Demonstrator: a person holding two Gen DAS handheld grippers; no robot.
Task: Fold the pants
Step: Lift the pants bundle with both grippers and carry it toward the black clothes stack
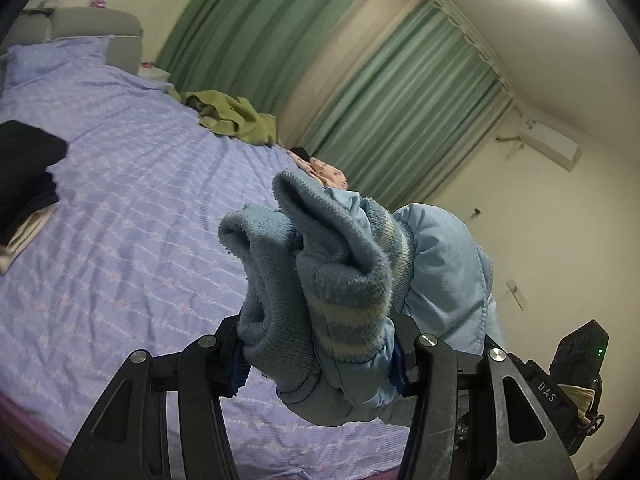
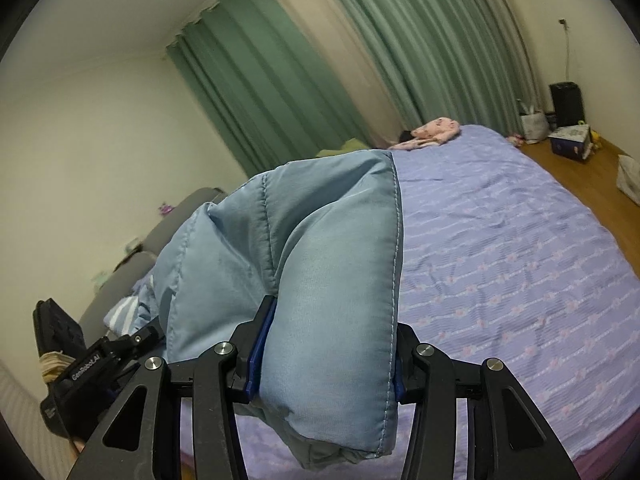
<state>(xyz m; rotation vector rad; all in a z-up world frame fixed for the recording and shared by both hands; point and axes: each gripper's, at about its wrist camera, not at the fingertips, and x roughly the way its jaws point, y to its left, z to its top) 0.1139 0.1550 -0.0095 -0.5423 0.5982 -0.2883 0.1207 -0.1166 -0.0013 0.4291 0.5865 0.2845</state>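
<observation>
Left gripper [image 1: 318, 364], black two-finger frame with blue ribbed pads: jaws partway closed, clamped on the bunched end of the light blue padded, quilted pants [image 1: 444, 264], where a grey-blue ribbed knit cuff with pale stripes [image 1: 344, 280] is turned out and stands up between the fingers. Right gripper [image 2: 324, 364], same build: jaws likewise partway closed, pads pressing both sides of a thick, smooth, stitched fold of the same pants [image 2: 320, 264]. Garment is held up off the bed between the two grippers; its padded bulk fills the middle of both wrist views and a lower edge hangs below the right jaws. In the right wrist view the left gripper's body shows at lower left, close beside the cloth. Beneath and beyond: wide bed with lilac patterned sheet [image 2: 500, 264], lightly creased. On the sheet at the left edge of the left wrist view, a stack of folded black clothing [image 1: 24, 176] over something pale. Farther along the far side of the bed, a crumpled olive-green garment [image 1: 236, 116], then a pink printed garment [image 2: 436, 130] with a small dark item beside it. Grey padded headboard [image 1: 96, 30] and lilac pillow [image 1: 56, 56] at the bed's head. Back wall: long green pleated curtains [image 2: 260, 92] with a cream panel between. Wooden floor [image 2: 580, 176] with boxes and bags in the far corner.
</observation>
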